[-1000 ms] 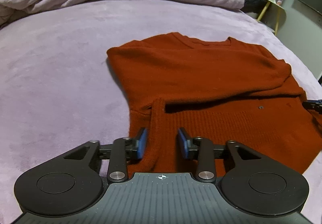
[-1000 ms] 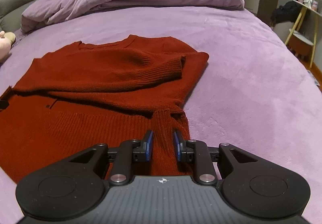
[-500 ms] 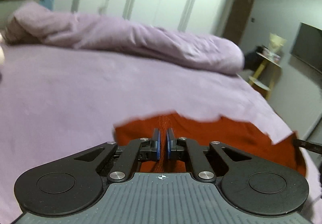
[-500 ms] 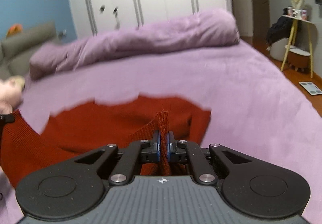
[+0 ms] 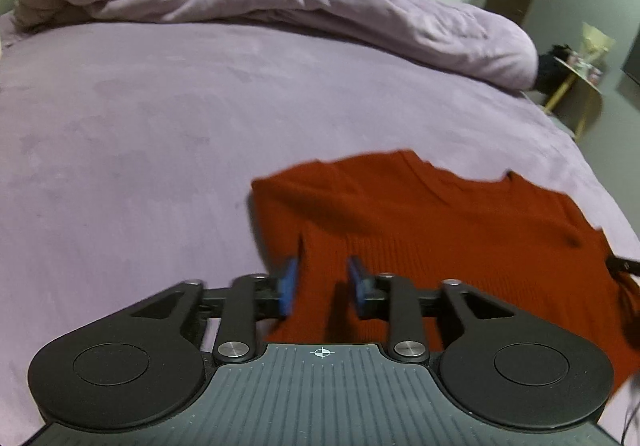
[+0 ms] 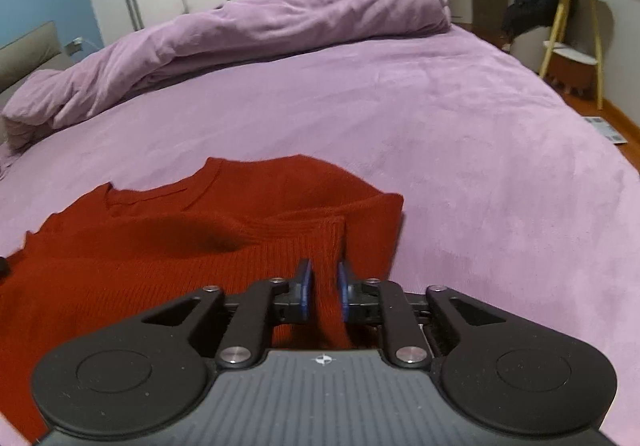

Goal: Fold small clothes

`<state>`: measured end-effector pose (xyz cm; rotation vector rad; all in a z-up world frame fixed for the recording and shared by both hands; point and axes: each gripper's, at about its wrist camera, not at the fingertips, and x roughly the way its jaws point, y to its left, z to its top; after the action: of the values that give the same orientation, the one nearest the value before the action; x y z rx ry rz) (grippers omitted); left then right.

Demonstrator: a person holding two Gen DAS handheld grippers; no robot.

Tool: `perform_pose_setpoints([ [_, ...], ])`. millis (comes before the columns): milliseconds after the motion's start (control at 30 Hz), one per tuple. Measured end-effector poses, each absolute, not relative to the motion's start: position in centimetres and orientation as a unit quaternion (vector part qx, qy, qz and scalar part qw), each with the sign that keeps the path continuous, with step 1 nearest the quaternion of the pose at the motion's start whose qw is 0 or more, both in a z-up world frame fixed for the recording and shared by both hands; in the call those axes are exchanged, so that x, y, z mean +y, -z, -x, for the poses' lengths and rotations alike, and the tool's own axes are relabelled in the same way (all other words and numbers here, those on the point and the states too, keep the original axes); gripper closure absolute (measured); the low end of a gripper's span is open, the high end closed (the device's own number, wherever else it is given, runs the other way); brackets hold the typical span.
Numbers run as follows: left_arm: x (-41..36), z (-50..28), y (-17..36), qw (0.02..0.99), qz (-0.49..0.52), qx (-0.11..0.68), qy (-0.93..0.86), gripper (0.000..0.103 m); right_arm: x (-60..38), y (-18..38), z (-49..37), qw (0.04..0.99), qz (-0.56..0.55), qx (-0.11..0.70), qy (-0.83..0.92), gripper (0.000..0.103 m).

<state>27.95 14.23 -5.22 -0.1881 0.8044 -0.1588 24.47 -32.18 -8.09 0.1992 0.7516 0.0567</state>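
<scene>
Here, in the left wrist view, the left gripper (image 5: 322,286) has just been opening, pads apart around the rust-red sweater (image 5: 440,230) hem, releasing it onto the purple bedspread (image 5: 160,125). In the right wrist view, the right gripper (image 6: 323,286), likewise parting, straddles the folded-up hem so the sweater (image 6: 180,246) lies doubled.

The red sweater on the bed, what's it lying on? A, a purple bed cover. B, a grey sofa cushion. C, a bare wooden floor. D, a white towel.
A: the red sweater lies spread on the purple bed cover, which surrounds it on every visible side, with a rolled duvet of the same colour behind it.
</scene>
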Motion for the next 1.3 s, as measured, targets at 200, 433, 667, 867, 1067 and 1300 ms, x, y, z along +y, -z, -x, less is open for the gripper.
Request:
perform_pose_setpoints([
  [200,13.9,-27.9,6.7,0.902,0.111,0.411,0.075,0.093,-31.7,8.2,-24.3,0.928,-0.076,0.363,-0.033,0.091],
  [433,13.4,-27.0,2.3,0.930,0.095,0.346,0.081,0.095,-30.3,6.3,-23.2,0.947,-0.033,0.320,-0.015,0.099],
  [667,11.4,-29.8,-3.6,0.966,0.049,0.245,0.064,0.095,-29.5,0.8,-24.0,0.972,-0.042,0.231,0.009,0.099],
  [867,8.9,-34.7,-1.0,0.967,0.007,0.255,0.004,0.095,-28.6,0.6,-29.0,0.975,-0.015,0.217,0.055,0.099],
  [1067,8.6,-35.8,2.9,0.950,0.009,0.311,-0.035,0.087,-28.4,4.4,-32.4,0.959,-0.004,0.260,0.111,0.098],
  [1300,4.7,-34.0,5.2,0.950,0.018,0.307,0.045,0.060,-22.3,6.7,-30.0,0.962,-0.035,0.268,-0.034,0.097],
])
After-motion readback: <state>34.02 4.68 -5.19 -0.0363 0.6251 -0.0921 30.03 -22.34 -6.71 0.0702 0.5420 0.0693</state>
